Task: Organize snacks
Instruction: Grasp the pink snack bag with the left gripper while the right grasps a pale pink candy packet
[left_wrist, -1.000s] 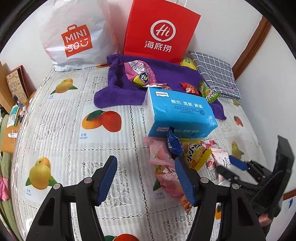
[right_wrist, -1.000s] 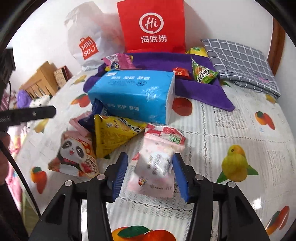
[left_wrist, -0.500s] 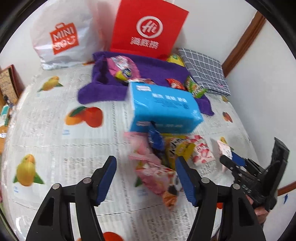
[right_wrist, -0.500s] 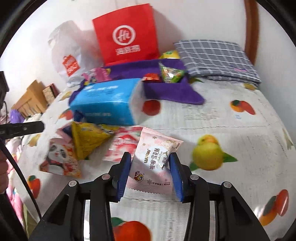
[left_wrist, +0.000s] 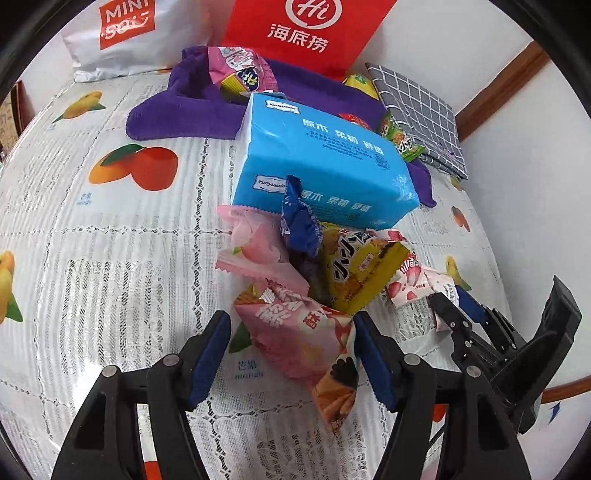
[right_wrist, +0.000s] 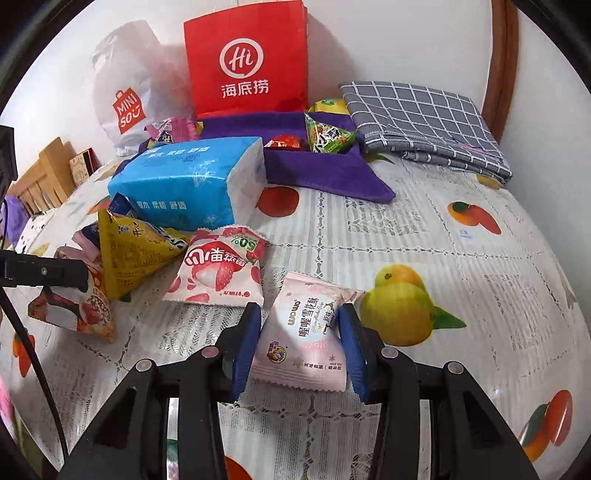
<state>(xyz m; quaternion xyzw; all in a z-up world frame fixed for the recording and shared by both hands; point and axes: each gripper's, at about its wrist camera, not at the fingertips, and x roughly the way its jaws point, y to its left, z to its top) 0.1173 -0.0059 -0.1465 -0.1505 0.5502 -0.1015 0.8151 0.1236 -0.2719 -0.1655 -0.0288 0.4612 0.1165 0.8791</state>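
My right gripper (right_wrist: 300, 345) is shut on a pale pink snack packet (right_wrist: 306, 341) and holds it just above the tablecloth. My left gripper (left_wrist: 291, 354) is open, its fingers on either side of a pink panda snack bag (left_wrist: 306, 339) lying on the table. Beside that bag lie a yellow triangular bag (left_wrist: 360, 269), a blue wrapper (left_wrist: 300, 225), a pink peach packet (left_wrist: 255, 247) and a strawberry packet (right_wrist: 218, 269). A purple cloth (right_wrist: 325, 166) at the back holds several snacks.
A blue tissue pack (left_wrist: 321, 162) lies behind the snack pile. A red paper bag (right_wrist: 247, 62) and a white Miniso bag (right_wrist: 125, 96) stand against the wall. A grey checked cloth (right_wrist: 424, 125) lies at the back right. The wall is close on the right.
My left gripper moved forward until its fingers came around the pink panda bag. My right gripper closed on the pale pink packet and drew it right, away from the pile.
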